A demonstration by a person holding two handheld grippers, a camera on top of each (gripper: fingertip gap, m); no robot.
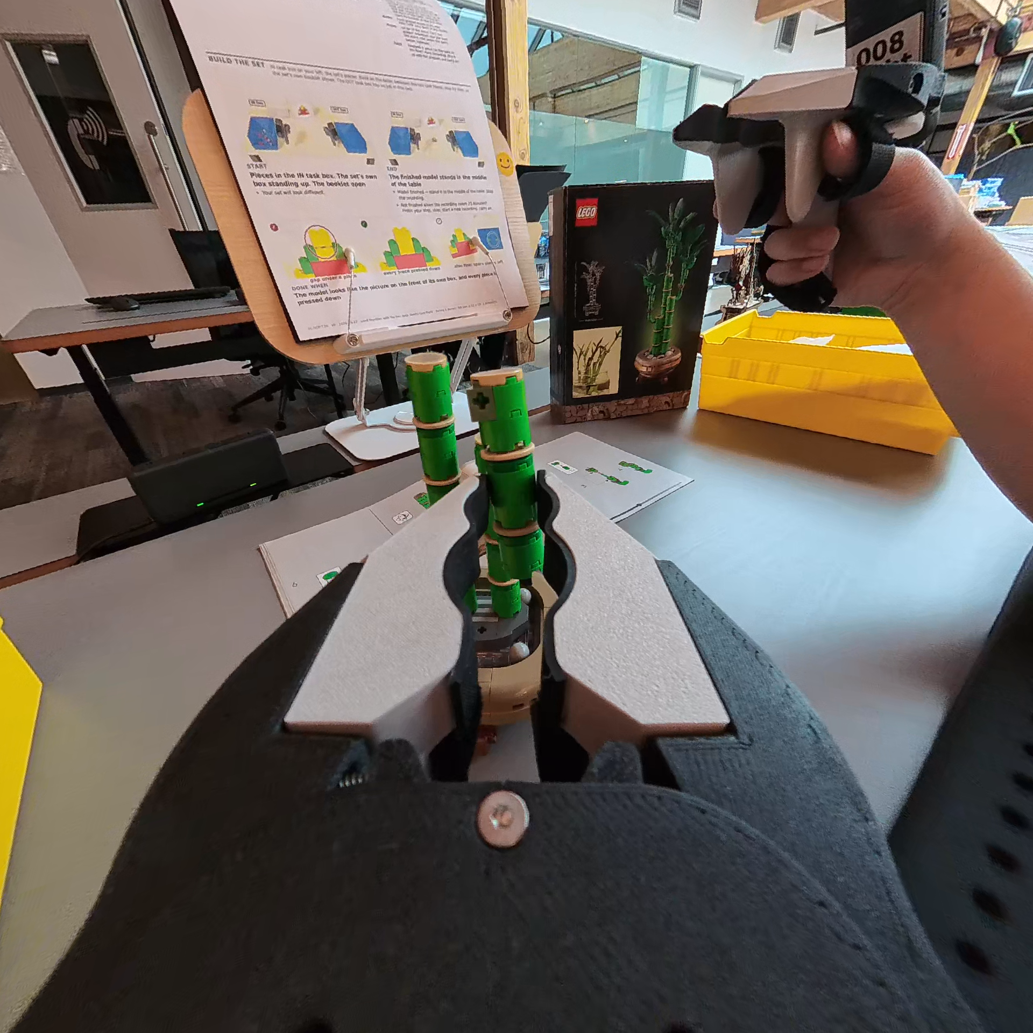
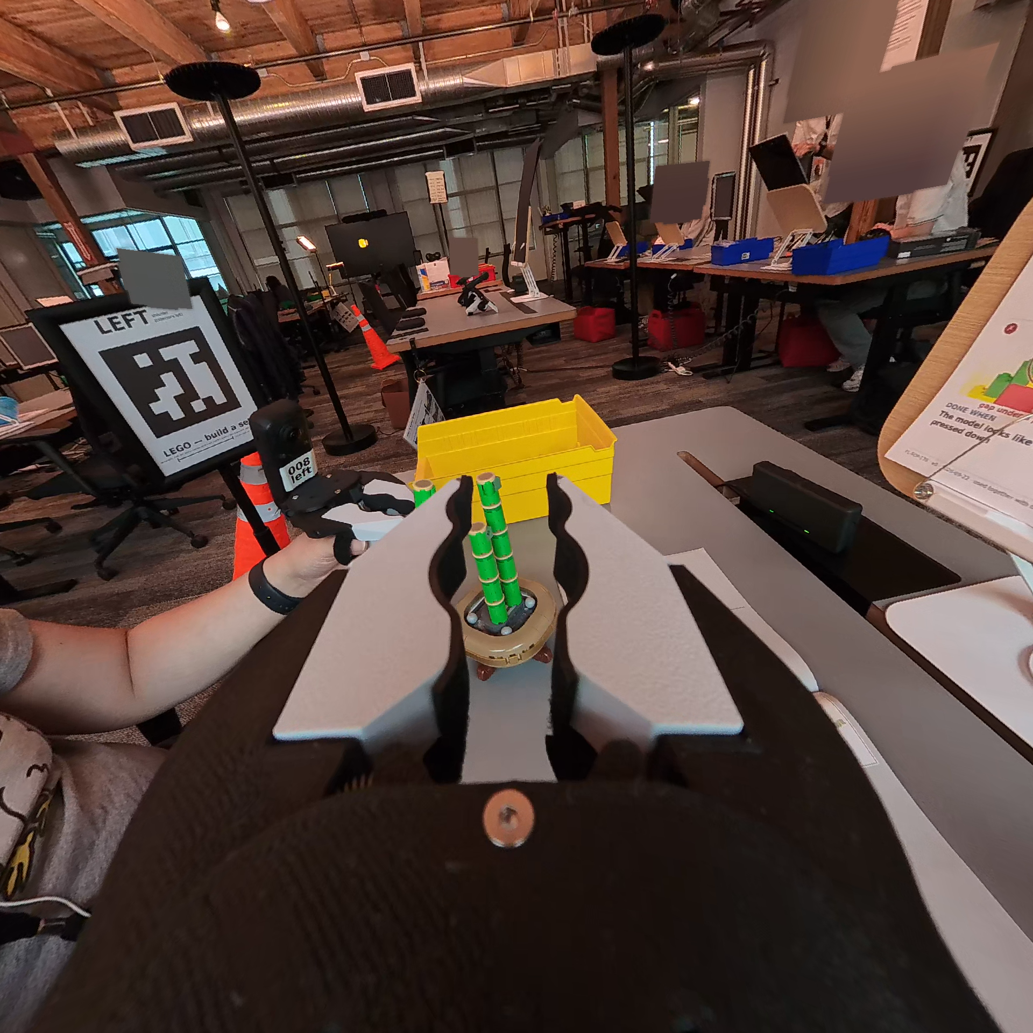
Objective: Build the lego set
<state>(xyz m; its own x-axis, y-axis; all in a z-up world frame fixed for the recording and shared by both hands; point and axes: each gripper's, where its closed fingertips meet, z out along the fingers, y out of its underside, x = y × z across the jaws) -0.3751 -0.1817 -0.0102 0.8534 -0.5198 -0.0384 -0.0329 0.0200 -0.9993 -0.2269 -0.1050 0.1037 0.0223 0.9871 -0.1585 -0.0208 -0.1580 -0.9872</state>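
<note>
The bamboo model stands on the grey table: a tan pot (image 2: 508,643) on brown feet with green stalks (image 2: 494,536) ringed in tan. In the left wrist view the tall stalk (image 1: 506,425) and the pot (image 1: 506,693) show through the narrow gap of my left gripper (image 1: 510,486), whose jaws stand slightly apart with nothing held. Another stalk (image 1: 427,413) rises just beyond, its base hidden. My right gripper (image 2: 506,481) is open and empty, held above the table and looking down at the model. It also shows high at the right (image 1: 699,134). The left gripper (image 2: 391,511) is beside the model.
An open instruction booklet (image 1: 615,475) lies under and behind the model. The set's box (image 1: 631,302) stands at the back, with a yellow bin (image 1: 810,380) to its right. Another yellow bin (image 2: 514,447) sits on the left side. A paper stand (image 1: 358,184) and a black device (image 2: 805,503) are at the far edge. The left gripper's tips are roughly 20 centimeters from the right gripper's.
</note>
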